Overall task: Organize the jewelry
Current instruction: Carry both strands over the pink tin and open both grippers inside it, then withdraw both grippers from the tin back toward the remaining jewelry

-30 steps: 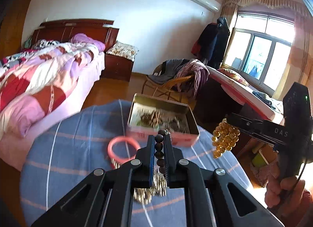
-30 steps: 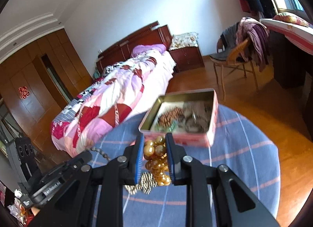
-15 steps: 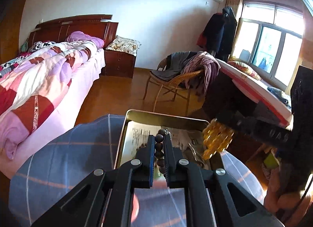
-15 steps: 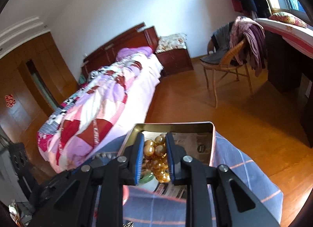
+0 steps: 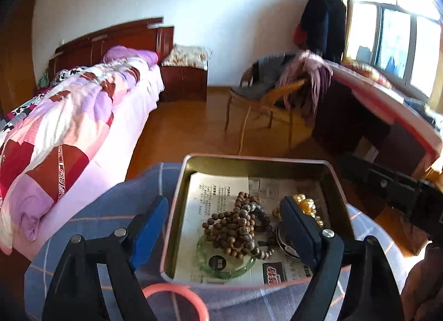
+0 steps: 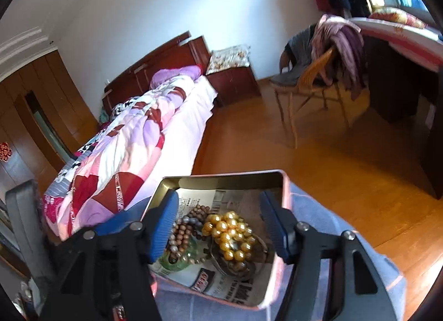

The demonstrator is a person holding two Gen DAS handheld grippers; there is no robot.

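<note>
Now both beaded strands lie in the tin — grippers agape.

A: Where is the left wrist camera looking from?
B: It is sitting behind the left gripper, facing forward and down between the spread fingers into the tin, close above it.

A: And the right wrist camera?
B: It is looking along the right gripper at the same tin, equally near, angled more leftward. Both views are sharing the tin's interior, the bed and the chair beyond the fingertips.
</note>
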